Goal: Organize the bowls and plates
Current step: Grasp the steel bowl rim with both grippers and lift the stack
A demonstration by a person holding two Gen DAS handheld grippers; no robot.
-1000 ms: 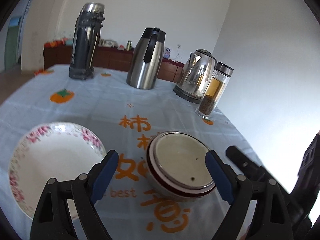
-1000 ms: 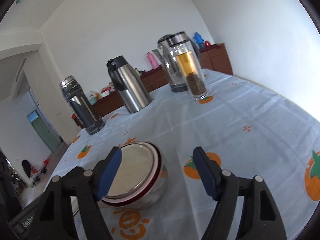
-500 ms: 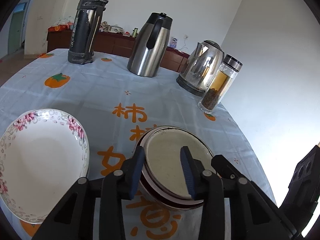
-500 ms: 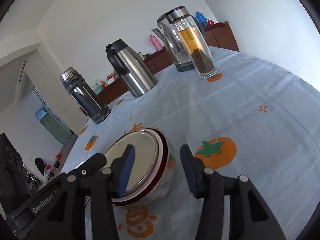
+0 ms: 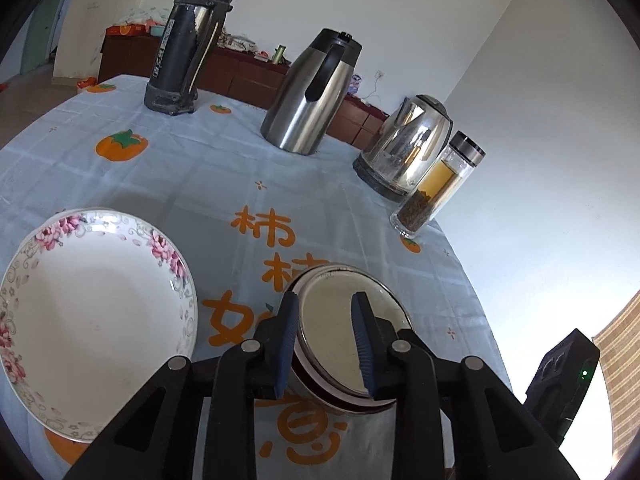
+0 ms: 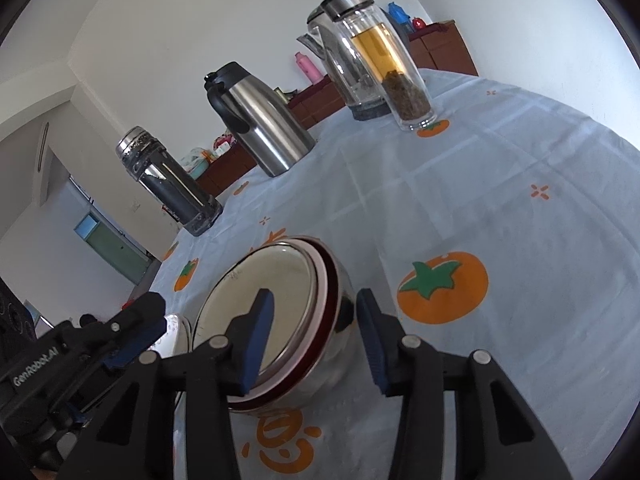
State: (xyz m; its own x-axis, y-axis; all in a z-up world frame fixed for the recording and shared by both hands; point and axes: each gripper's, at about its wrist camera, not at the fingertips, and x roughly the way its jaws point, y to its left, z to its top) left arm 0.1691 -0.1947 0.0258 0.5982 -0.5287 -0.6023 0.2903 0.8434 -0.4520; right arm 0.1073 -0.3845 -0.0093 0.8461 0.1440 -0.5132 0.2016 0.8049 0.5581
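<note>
A stack of nested bowls [image 5: 344,336], steel with a dark red and white rim, sits on the tablecloth. It also shows in the right wrist view [image 6: 280,320]. My left gripper [image 5: 326,344] straddles the stack's left rim, one finger outside, one inside, jaws narrowed but with a gap. My right gripper [image 6: 316,338] straddles the right rim the same way. A white floral plate [image 5: 92,308] lies to the left.
At the back of the table [image 5: 224,184] stand a dark thermos [image 5: 188,40], a steel carafe [image 5: 316,96], an electric kettle [image 5: 404,148] and a glass tea bottle [image 5: 440,188]. The table edge curves close on the right.
Both grippers have moved in onto the bowl stack and narrowed from wide open, each now with a finger either side of the rim.
</note>
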